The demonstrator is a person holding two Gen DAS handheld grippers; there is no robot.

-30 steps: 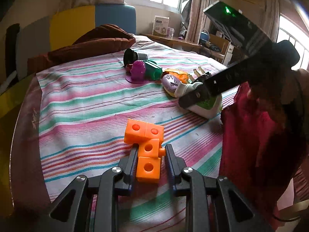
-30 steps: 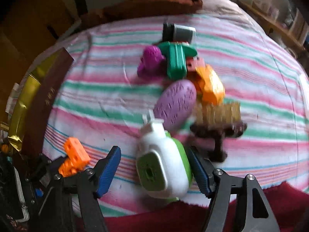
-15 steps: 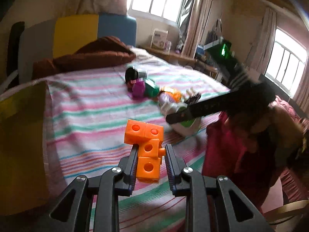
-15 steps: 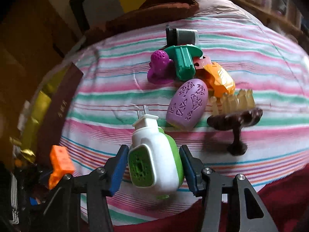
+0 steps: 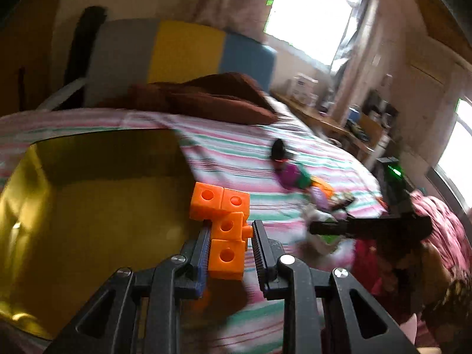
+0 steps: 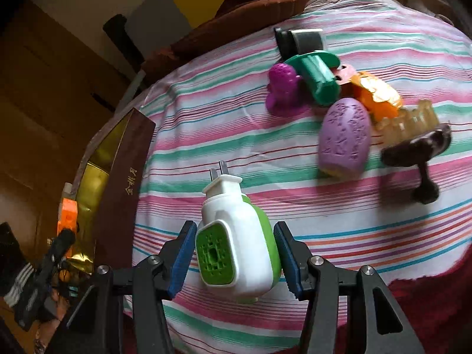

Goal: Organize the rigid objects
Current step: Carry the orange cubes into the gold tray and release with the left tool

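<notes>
Cube cluster (image 5: 225,236): 4 cubes, left fingers (image 5: 203,247) clamping | plug-in unit (image 6: 236,247): 1, right fingers (image 6: 184,259) gripping

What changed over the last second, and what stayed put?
The left gripper, shut on the orange block piece, carried it over to the gold box. The right gripper closed on the white-and-green plug-in device. The toy pile stayed put.

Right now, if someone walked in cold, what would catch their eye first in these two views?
Probably the bright orange block cluster clamped in the left claw, hanging beside the open gold-lined box. Next, the white and green plug-in device gripped between the pads of the right claw, prongs pointing away. Beyond it, a jumble of colourful toys lies on the striped bedsheet.
</notes>
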